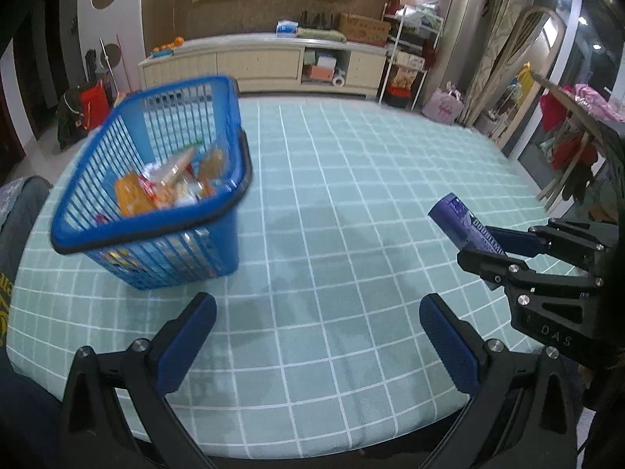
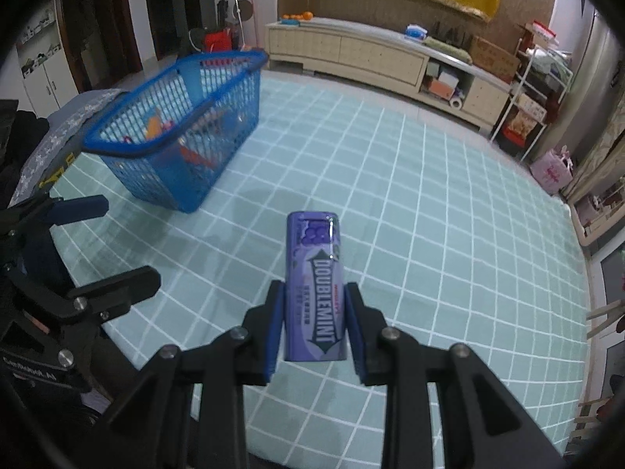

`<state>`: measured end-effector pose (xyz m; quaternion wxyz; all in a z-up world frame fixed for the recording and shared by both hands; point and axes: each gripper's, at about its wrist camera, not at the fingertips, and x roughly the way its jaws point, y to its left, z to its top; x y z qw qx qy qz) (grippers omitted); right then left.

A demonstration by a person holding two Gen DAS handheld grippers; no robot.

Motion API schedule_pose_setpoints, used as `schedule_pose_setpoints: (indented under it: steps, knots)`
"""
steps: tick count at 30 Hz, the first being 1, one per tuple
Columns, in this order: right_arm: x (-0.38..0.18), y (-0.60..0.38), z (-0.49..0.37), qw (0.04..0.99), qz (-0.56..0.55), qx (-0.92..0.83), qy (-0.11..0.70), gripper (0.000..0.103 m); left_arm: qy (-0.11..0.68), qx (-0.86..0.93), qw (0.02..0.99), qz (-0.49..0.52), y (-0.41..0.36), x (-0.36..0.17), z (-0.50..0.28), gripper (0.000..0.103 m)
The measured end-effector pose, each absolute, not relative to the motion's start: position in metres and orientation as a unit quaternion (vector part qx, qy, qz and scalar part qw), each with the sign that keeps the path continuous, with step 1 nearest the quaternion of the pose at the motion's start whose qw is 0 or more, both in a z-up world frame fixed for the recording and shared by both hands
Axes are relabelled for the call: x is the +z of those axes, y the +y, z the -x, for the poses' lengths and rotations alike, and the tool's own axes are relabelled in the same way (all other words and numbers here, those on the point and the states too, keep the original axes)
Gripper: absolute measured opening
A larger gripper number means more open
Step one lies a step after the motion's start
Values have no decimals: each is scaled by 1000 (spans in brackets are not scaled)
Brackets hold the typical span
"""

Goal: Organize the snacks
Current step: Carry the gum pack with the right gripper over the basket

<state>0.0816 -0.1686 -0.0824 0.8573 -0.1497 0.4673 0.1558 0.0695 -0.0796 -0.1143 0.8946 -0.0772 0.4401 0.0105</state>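
Observation:
A blue plastic basket stands on the left of the table and holds several snack packs. It also shows in the right wrist view. My right gripper is shut on a purple Doublemint gum bottle and holds it above the table. In the left wrist view the bottle shows at the right in that gripper. My left gripper is open and empty, over the near part of the table; it shows at the left of the right wrist view.
The table wears a green cloth with a white grid. A long cream cabinet stands against the far wall. A metal rack with goods stands at the back right.

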Motion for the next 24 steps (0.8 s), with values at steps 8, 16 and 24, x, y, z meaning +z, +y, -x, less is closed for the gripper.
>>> schedule_pose_setpoints:
  steps: [8,16,24]
  knots:
    - [-51,-142,-71,871,141,168,439,34,408,20,910,63,-48,-81,-61,103]
    - [-34,-102,-82,876,138,190,421,34,385,47,919,65,9,-54,-57,103]
    - [-36,-55,-101,873,135,194,426,35,378,70,922,54,52,-46,-66,103]
